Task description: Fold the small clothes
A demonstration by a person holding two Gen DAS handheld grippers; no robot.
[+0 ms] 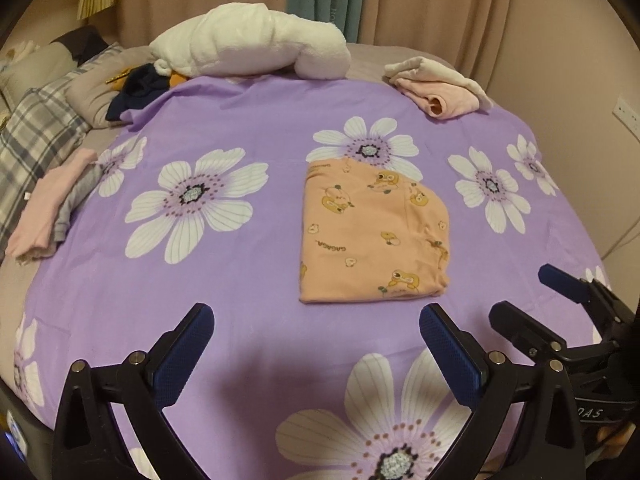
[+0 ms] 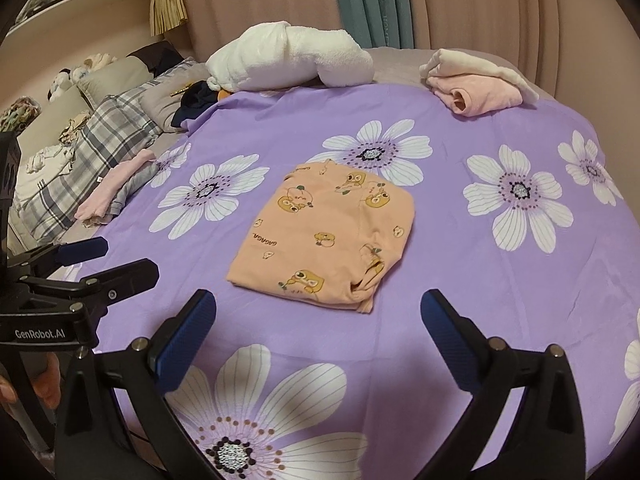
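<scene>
The peach cartoon-print garment [image 1: 372, 232] lies folded into a neat rectangle in the middle of the purple flowered bedsheet [image 1: 240, 280], so this fold looks finished. The next move likely calls for setting it aside with the folded pink stack [image 1: 440, 84] or fetching another piece. The left gripper [image 1: 316, 344] and right gripper [image 2: 318, 328] both hover spread wide, holding nothing, just short of the garment.
</scene>
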